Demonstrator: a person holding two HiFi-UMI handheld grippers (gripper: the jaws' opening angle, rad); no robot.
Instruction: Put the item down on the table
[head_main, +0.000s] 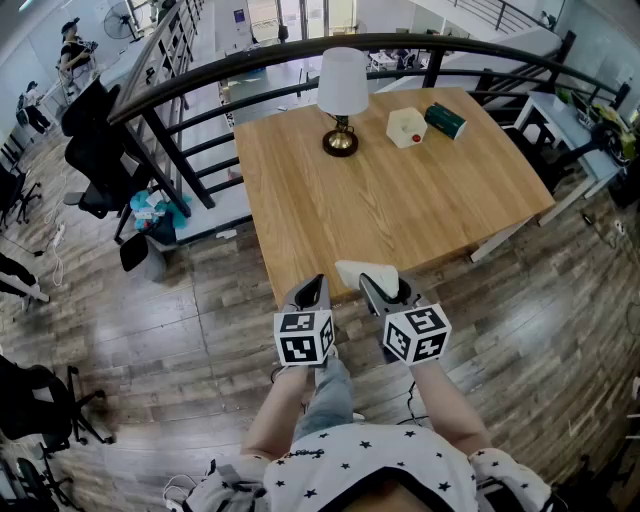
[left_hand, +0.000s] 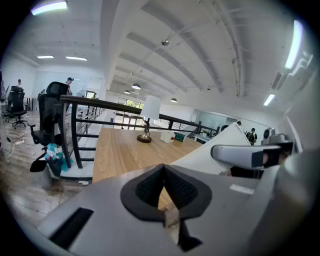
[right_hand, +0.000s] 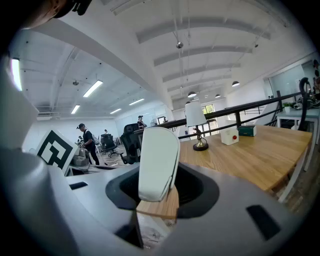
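Note:
A flat white item with rounded corners (head_main: 362, 271) stands upright between the jaws of my right gripper (head_main: 381, 291), which is shut on it just above the front edge of the wooden table (head_main: 400, 200). In the right gripper view the item (right_hand: 159, 162) fills the gap between the jaws of the right gripper (right_hand: 157, 197), with the tabletop (right_hand: 250, 150) beyond. My left gripper (head_main: 314, 292) hangs beside it to the left, at the table's edge, shut and empty. In the left gripper view the left gripper's (left_hand: 164, 192) pads meet, and the white item (left_hand: 210, 156) shows at the right.
At the table's far side stand a white-shaded lamp (head_main: 341, 95), a white box with a red dot (head_main: 406, 127) and a dark green box (head_main: 445, 120). A black railing (head_main: 200, 80) runs behind the table. Black office chairs (head_main: 95, 150) stand on the left.

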